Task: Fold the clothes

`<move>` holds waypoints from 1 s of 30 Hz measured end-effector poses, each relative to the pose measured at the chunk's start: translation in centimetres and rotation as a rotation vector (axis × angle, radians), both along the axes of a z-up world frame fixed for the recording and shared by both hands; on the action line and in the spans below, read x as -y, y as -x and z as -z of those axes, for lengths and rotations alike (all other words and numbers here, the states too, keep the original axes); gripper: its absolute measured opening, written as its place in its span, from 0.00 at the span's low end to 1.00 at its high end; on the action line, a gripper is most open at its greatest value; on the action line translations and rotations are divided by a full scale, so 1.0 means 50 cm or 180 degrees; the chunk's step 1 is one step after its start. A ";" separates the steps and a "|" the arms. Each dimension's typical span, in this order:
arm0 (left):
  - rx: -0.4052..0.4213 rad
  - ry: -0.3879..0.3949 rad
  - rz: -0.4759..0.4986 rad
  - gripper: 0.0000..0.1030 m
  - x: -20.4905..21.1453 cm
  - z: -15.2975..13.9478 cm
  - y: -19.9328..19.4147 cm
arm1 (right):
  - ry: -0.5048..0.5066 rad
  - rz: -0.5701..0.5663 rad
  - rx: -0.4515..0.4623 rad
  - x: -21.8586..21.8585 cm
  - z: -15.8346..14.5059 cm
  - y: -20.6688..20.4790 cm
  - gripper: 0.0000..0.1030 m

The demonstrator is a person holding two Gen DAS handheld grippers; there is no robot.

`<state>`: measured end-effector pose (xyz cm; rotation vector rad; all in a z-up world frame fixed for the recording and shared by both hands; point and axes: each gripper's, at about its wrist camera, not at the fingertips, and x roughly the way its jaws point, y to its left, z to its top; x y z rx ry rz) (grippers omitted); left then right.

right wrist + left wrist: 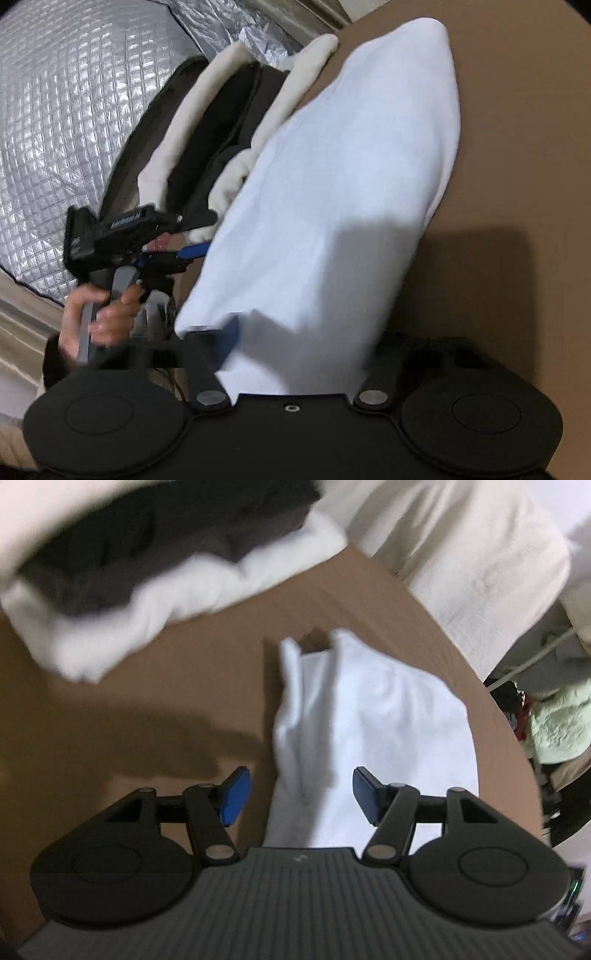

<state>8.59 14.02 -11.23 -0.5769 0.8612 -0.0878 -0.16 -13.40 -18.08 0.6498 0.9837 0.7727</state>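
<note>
A white garment lies partly folded on the brown table. My left gripper is open just above its near edge, blue pads apart and empty. In the right wrist view the same white garment drapes over my right gripper. Only the left blue pad shows; the other finger is hidden under cloth, so the grip is unclear. The left gripper also shows there, held in a hand at the garment's left edge.
A stack of folded clothes, dark on white, lies at the back left of the table. A cream cloth hangs at the back right. A silver quilted cover lies beyond the table. Clutter sits past the right edge.
</note>
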 end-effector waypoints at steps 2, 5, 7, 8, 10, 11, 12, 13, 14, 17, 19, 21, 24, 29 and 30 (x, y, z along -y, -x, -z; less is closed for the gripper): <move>0.0194 -0.0139 0.0009 0.59 0.016 -0.029 0.023 | -0.0336 0.0081 -0.0129 0.016 0.007 -0.035 0.22; 0.0593 -0.0478 0.0078 0.59 0.047 -0.071 0.069 | -0.0628 0.0209 -0.0257 0.024 -0.041 -0.064 0.21; 0.0905 -0.0759 0.0147 0.59 0.070 -0.099 0.104 | -0.0741 0.0279 -0.0500 0.017 -0.081 -0.089 0.21; 0.1060 -0.0899 0.0181 0.59 0.082 -0.113 0.121 | -0.0783 0.0315 -0.0661 0.011 -0.100 -0.103 0.21; 0.1372 -0.1180 0.0250 0.61 0.105 -0.141 0.156 | -0.0762 0.0395 -0.0915 -0.023 -0.121 -0.134 0.21; 0.1551 -0.1183 0.0352 0.67 0.113 -0.152 0.176 | -0.0721 0.0403 -0.0941 -0.026 -0.133 -0.140 0.21; 0.1685 -0.1115 0.0463 0.71 0.122 -0.159 0.190 | -0.0680 0.0412 -0.0968 -0.028 -0.146 -0.145 0.21; 0.1809 -0.1037 0.0574 0.76 0.130 -0.165 0.202 | -0.0638 0.0421 -0.0994 -0.031 -0.158 -0.151 0.21; 0.1810 -0.1099 0.0636 0.80 0.144 -0.162 0.202 | -0.0597 0.0430 -0.1021 -0.034 -0.171 -0.156 0.21; 0.1740 -0.1371 0.0795 0.89 0.188 -0.148 0.194 | -0.0574 0.0468 -0.1139 -0.034 -0.194 -0.166 0.21; 0.1690 -0.1551 0.0900 0.90 0.217 -0.138 0.190 | -0.0665 0.0504 -0.1255 -0.026 -0.193 -0.165 0.21; 0.1538 -0.1773 0.0982 0.90 0.243 -0.122 0.178 | -0.0671 0.0513 -0.1278 -0.024 -0.201 -0.163 0.21; 0.1155 -0.2106 0.0838 0.72 0.243 -0.085 0.149 | -0.0708 0.0522 -0.1272 -0.014 -0.200 -0.152 0.21; 0.0946 -0.2010 0.0746 0.24 0.204 -0.063 0.132 | -0.0870 0.0516 -0.1429 -0.006 -0.146 -0.136 0.27; 0.0950 -0.2068 0.0750 0.23 0.207 -0.060 0.131 | -0.0873 0.0505 -0.1504 -0.005 -0.128 -0.128 0.27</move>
